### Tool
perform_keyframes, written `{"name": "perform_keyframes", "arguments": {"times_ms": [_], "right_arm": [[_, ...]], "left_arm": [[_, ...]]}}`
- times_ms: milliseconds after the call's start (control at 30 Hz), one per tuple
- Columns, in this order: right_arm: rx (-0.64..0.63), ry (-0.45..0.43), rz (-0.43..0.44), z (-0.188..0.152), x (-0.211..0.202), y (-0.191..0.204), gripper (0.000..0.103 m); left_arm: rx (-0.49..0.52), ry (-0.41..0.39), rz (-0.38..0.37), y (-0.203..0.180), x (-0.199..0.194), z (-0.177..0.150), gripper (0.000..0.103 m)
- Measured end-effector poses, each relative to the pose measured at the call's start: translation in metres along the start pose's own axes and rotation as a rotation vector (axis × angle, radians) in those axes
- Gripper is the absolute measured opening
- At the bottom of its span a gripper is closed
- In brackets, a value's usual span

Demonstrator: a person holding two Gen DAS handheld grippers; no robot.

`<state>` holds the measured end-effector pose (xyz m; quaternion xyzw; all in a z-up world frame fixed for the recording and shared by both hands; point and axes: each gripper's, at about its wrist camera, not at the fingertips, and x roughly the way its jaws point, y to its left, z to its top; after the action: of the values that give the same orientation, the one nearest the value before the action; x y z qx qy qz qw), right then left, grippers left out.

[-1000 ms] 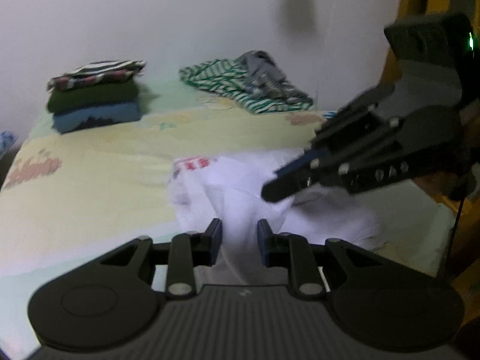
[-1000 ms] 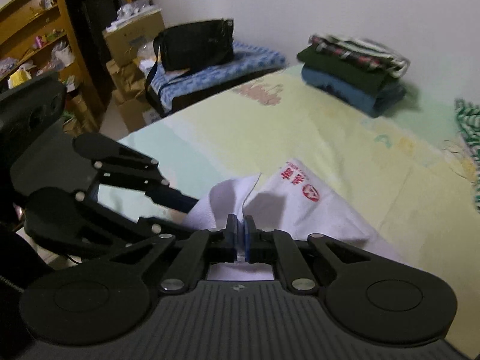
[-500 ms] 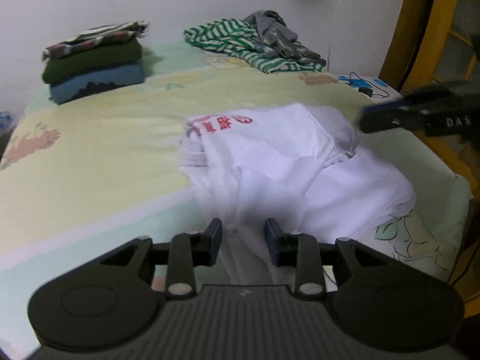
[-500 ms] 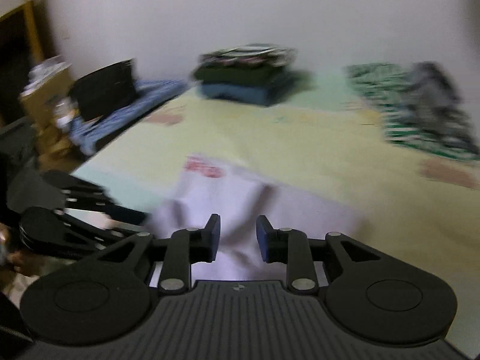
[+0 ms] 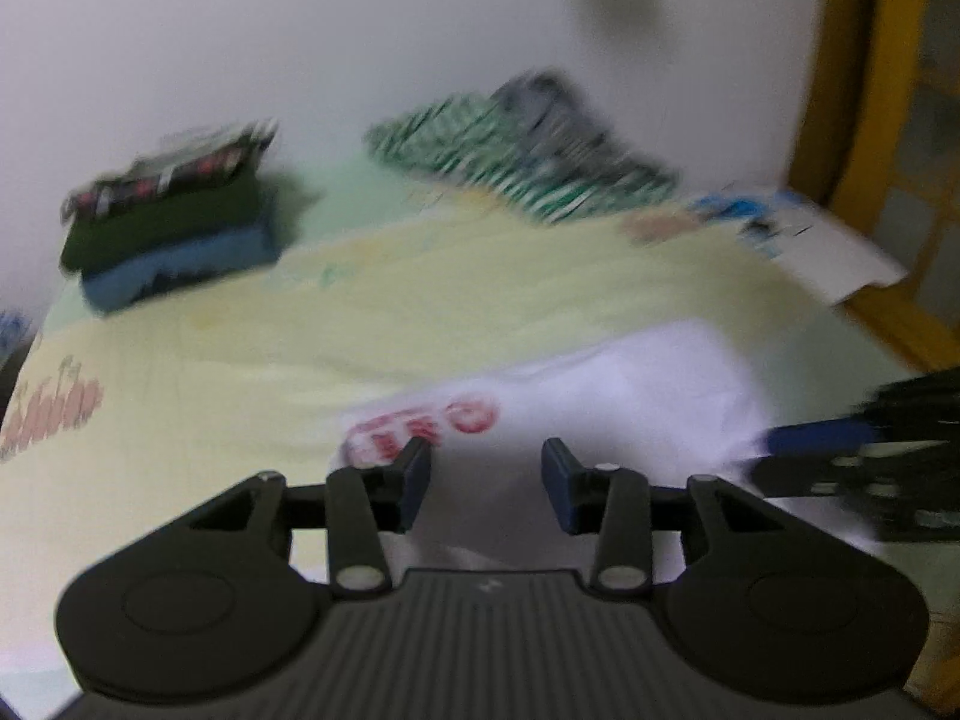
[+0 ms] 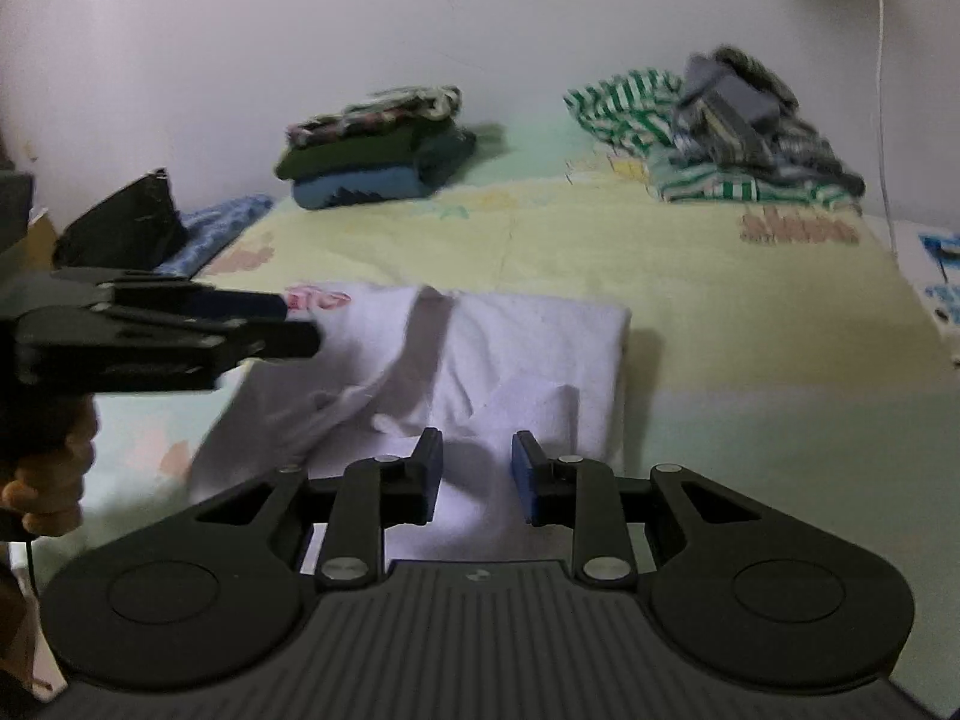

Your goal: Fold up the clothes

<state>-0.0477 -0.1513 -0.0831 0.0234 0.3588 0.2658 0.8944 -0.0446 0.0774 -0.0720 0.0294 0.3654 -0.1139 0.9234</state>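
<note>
The left gripper (image 5: pixel 486 483) is opening, its jaws spread over the white shirt (image 6: pixel 528 348) with nothing pinched; the right gripper (image 6: pixel 477 474) stands parted just above the same shirt, gripping nothing; the shirt lies half-folded on the near part of the bed (image 6: pixel 720 276); a folded stack (image 6: pixel 372 150) and a striped heap (image 6: pixel 708 132) sit by the wall.

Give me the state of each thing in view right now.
White shirt: partly folded, rumpled, lying on the bed, not gripped.
Clothes stack: folded, piled by the wall.
Striped clothes: unfolded heap.
Left tool: opening, nothing pinched.
Right tool: open, empty.
</note>
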Motion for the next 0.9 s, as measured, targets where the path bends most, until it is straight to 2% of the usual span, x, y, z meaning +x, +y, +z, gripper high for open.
{"name": "perform_keyframes", "arguments": {"times_ms": [33, 133, 233, 300, 333, 367, 400, 433, 467, 567, 667, 800, 900], "right_arm": [[0.016, 0.009, 0.0, -0.001, 0.005, -0.004, 0.027], [0.064, 0.025, 0.023, -0.003, 0.018, -0.017, 0.026], [-0.002, 0.068, 0.04, 0.005, 0.016, -0.017, 0.026], [0.001, 0.077, 0.042, 0.01, 0.007, -0.025, 0.028], [0.004, 0.08, 0.042, 0.013, 0.002, -0.03, 0.033], [0.02, 0.078, 0.038, 0.014, -0.003, -0.036, 0.041], [0.038, 0.076, 0.032, 0.015, -0.007, -0.043, 0.044], [0.059, 0.088, 0.037, 0.015, -0.007, -0.05, 0.048], [0.08, 0.102, 0.044, 0.015, -0.006, -0.057, 0.048], [0.159, 0.147, 0.091, 0.012, 0.003, -0.074, 0.048], [0.192, 0.181, 0.145, 0.009, 0.011, -0.081, 0.049], [0.158, 0.198, 0.194, 0.006, 0.014, -0.079, 0.05], [0.14, 0.203, 0.211, 0.007, 0.016, -0.074, 0.049]], "left_arm": [[-0.017, 0.03, 0.005, 0.005, 0.01, -0.004, 0.05], [-0.034, 0.03, 0.009, 0.006, 0.015, -0.011, 0.051], [0.014, 0.043, 0.042, -0.003, 0.015, -0.007, 0.051], [-0.009, 0.054, 0.049, -0.002, 0.011, -0.003, 0.052], [-0.033, 0.054, 0.051, 0.0, 0.006, -0.002, 0.053], [-0.062, 0.047, 0.055, 0.003, -0.001, -0.003, 0.057], [-0.09, 0.038, 0.061, 0.005, -0.009, -0.004, 0.063], [-0.119, 0.03, 0.068, 0.007, -0.016, -0.006, 0.076], [-0.151, 0.026, 0.069, 0.009, -0.023, -0.008, 0.085], [-0.252, 0.035, 0.062, 0.014, -0.038, -0.018, 0.087], [-0.329, 0.076, 0.044, 0.014, -0.036, -0.031, 0.088], [-0.417, 0.121, 0.014, 0.015, -0.026, -0.044, 0.088], [-0.426, 0.122, 0.011, 0.016, -0.02, -0.045, 0.088]]}}
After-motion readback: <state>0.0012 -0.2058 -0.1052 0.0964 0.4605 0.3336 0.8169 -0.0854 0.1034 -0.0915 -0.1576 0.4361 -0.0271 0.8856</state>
